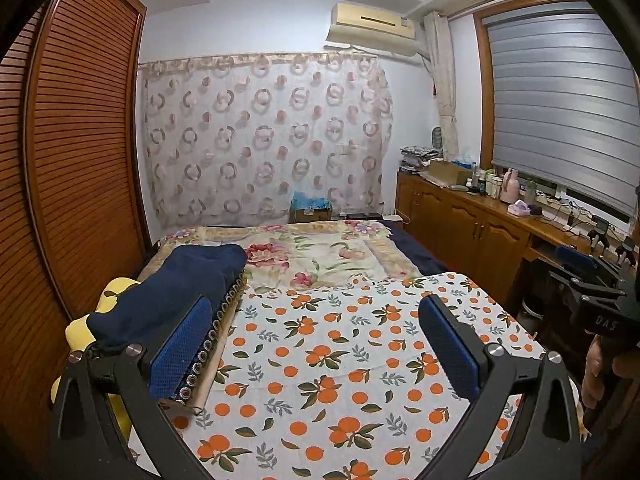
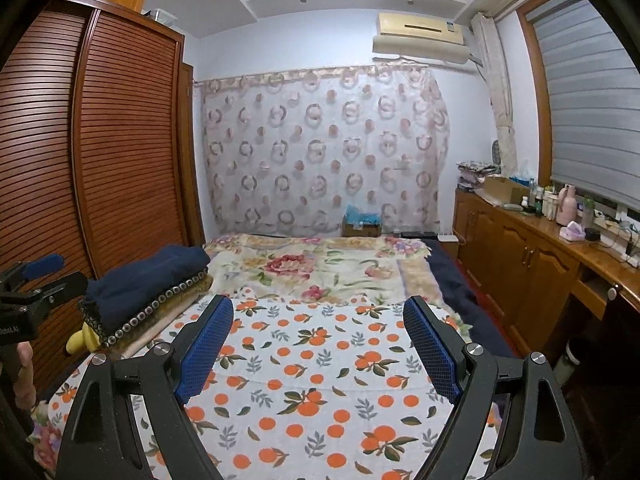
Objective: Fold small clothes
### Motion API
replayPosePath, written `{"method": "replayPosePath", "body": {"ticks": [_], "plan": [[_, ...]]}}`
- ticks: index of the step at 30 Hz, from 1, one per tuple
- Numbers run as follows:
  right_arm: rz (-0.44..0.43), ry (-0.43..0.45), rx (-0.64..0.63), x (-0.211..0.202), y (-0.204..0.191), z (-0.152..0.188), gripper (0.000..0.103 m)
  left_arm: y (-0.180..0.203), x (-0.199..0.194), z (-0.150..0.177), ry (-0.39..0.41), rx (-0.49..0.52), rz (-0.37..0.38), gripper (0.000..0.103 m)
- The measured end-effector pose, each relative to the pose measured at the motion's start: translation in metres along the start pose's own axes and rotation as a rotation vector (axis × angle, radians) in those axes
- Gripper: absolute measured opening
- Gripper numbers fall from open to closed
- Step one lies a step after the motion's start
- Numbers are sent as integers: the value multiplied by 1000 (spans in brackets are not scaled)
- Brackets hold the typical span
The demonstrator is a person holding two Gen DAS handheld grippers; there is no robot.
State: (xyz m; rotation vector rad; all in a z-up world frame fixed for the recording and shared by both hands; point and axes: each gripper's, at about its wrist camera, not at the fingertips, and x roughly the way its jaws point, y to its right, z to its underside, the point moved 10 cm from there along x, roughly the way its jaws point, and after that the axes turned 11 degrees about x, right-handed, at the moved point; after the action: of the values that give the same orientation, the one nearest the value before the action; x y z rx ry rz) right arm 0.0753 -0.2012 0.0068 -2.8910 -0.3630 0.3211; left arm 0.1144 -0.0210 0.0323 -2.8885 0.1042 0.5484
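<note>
**Folded pile waits at the bed's left edge**

Both the left gripper [image 1: 316, 344] and right gripper [image 2: 318, 348] hover with fingers spread, holding nothing. A stack of folded clothes [image 2: 148, 292], navy on top, sits at the left edge of the bed [image 2: 320, 392]. No unfolded garment shows, so the folding looks finished or paused. The wardrobe [image 2: 120, 152] stands close beside the stack.

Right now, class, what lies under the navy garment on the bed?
Under the navy garment lies a folded piece with ring-patterned trim, then a beige layer. A yellow item pokes out at the near end. The stack hides the rest of it.
</note>
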Motion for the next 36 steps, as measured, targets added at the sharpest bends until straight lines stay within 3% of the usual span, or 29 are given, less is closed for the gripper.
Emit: {"method": "replayPosePath", "body": {"ticks": [36], "plan": [[-4,-3,-12,16,34,-11,88,-5,0,4,-2,-2,-4,103]]}}
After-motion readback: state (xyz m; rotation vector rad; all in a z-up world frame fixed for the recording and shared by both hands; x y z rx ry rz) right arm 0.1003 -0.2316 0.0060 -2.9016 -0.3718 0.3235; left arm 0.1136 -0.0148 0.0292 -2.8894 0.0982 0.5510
